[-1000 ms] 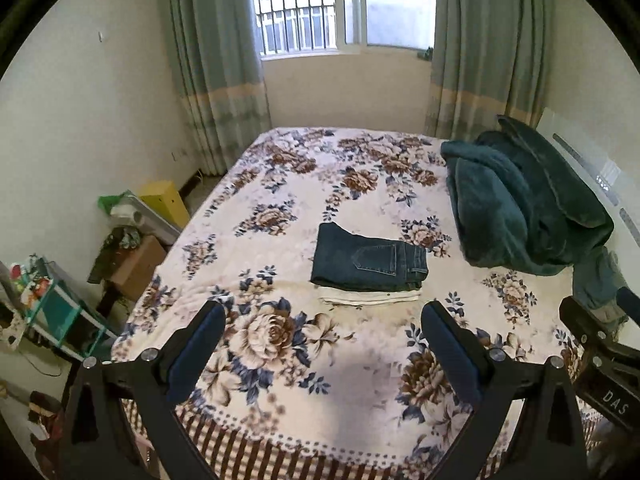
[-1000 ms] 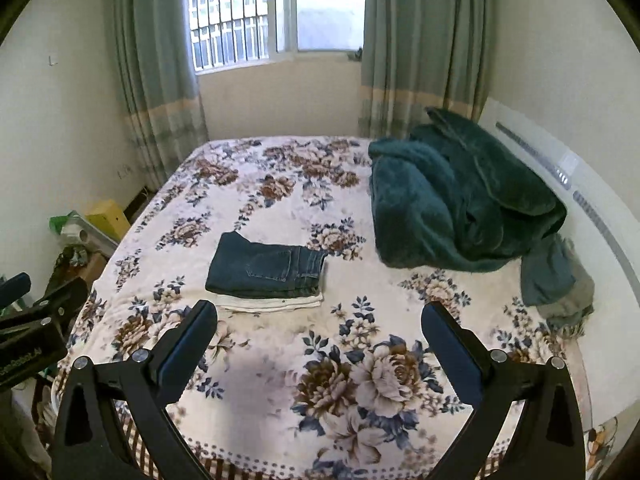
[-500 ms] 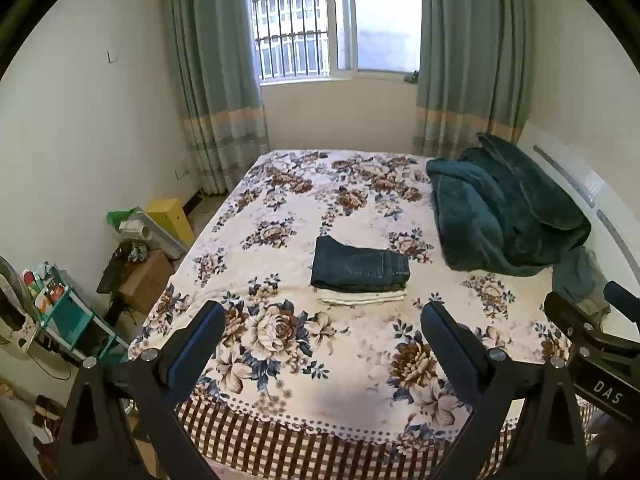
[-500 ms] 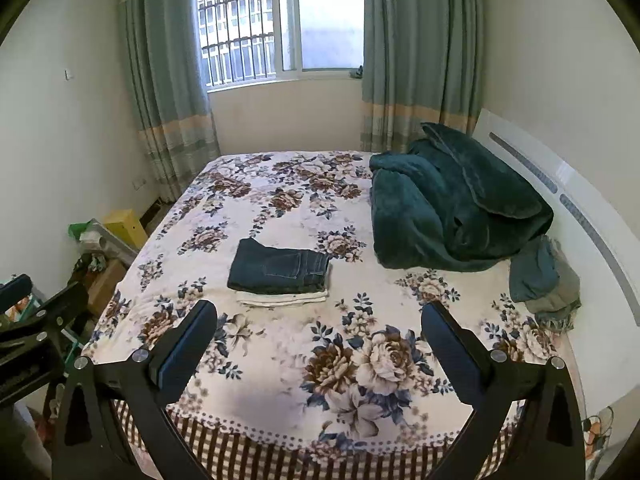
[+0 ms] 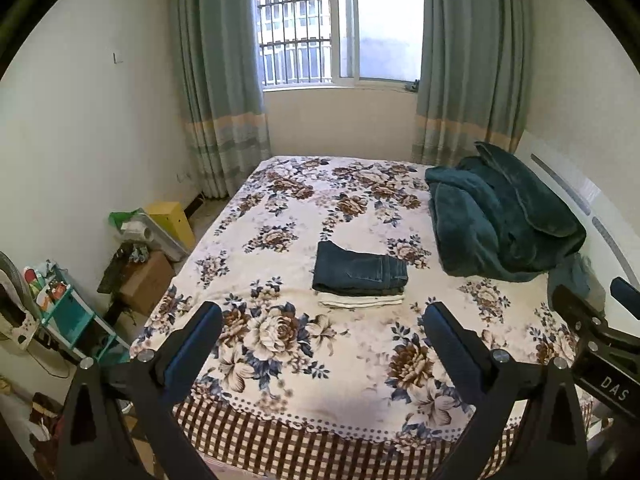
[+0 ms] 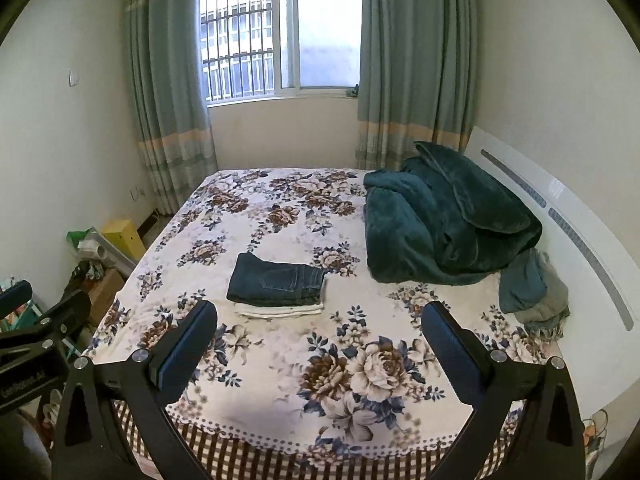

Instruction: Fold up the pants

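1. The dark denim pants (image 5: 359, 272) were seen folded into a compact rectangle on the flowered bed (image 5: 288, 344), stacked on a folded cream garment (image 5: 360, 301) and lying well left of the teal blanket (image 5: 500, 216).
2. The left tongs (image 5: 322, 338) were held wide apart and empty, well short of the pants, above the near edge of the bed.
3. The right tongs (image 6: 320, 338) were likewise spread and empty, equally far back from the pants (image 6: 276, 280).
4. The fold was judged complete, with nothing left to be gripped.
5. The denim was judged fairly heavy and stiff for cloth, not slippery and not fragile; its layers would likely hold their shape.
6. Should the pants be moved, the stacked folded edge nearest the tongs would best be taken, all layers pinched together.
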The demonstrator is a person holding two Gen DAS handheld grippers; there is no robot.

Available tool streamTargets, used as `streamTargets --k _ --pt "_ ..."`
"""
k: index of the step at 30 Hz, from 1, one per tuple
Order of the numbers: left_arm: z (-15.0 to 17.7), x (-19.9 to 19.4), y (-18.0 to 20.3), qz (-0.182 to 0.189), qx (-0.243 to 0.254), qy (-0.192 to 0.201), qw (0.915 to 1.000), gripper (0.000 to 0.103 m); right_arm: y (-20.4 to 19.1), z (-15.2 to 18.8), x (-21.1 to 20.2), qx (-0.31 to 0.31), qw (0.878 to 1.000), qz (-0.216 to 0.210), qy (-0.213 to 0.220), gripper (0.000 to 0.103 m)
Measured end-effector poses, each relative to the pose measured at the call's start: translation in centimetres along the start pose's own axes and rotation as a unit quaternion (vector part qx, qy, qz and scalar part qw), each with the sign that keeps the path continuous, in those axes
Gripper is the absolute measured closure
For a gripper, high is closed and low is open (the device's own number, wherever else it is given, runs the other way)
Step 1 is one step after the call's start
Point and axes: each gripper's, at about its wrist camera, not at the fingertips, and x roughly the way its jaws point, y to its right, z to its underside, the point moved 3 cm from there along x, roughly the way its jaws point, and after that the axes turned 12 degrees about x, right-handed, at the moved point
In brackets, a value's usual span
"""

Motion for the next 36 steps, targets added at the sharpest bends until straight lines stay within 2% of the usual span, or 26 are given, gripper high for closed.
streamTargets --k 19,36 --pt "-0.1 -0.6 -0.7 -0.008 -0.008 -0.004 0.9999 0.0 -1.1 -0.3 0.1 0.0 1.0 -0.018 -0.02 0.0" --pt "-0.1 -0.5 -0.9 -0.005 -0.007 -0.003 1.0 0.0 -1.3 0.0 0.1 0.0 1.0 -0.018 -0.02 0.0"
